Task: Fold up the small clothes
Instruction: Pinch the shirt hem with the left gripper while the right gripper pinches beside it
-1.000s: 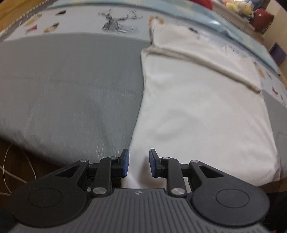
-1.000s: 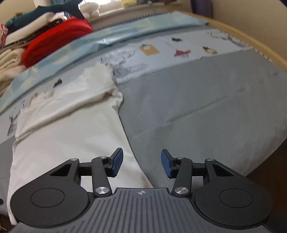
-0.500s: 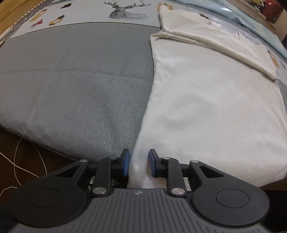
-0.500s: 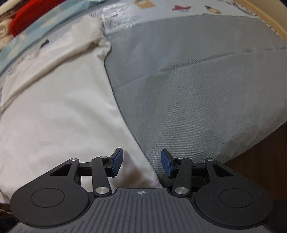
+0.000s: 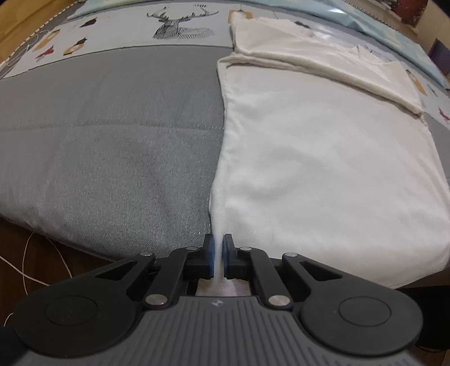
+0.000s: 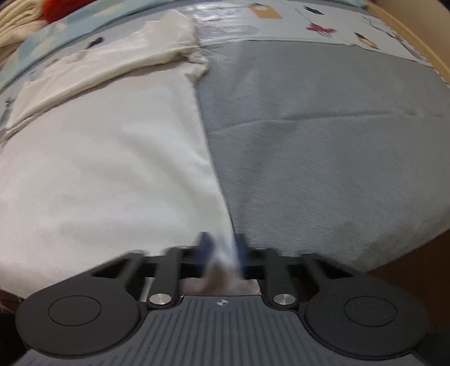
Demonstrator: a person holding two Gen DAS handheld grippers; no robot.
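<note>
A white garment [image 5: 323, 157] lies flat on the grey bed cover, its far part folded back on itself [image 5: 323, 64]. My left gripper [image 5: 218, 253] is shut on the garment's near left corner at the bed's front edge. In the right wrist view the same garment [image 6: 107, 169] fills the left half. My right gripper [image 6: 222, 253] is blurred by motion and nearly shut around the garment's near right corner, with the white cloth between its blue pads.
The grey bed cover [image 5: 112, 146] spreads to the left of the garment and also to its right [image 6: 323, 140]. A patterned sheet with a deer print [image 5: 180, 22] lies beyond. White cables [image 5: 25, 264] hang below the bed edge. Folded red and cream clothes [image 6: 33, 14] lie far left.
Both grippers moved down and forward onto the garment's near corners. The left jaws closed on the left corner. The right jaws narrowed around the right corner.
</note>
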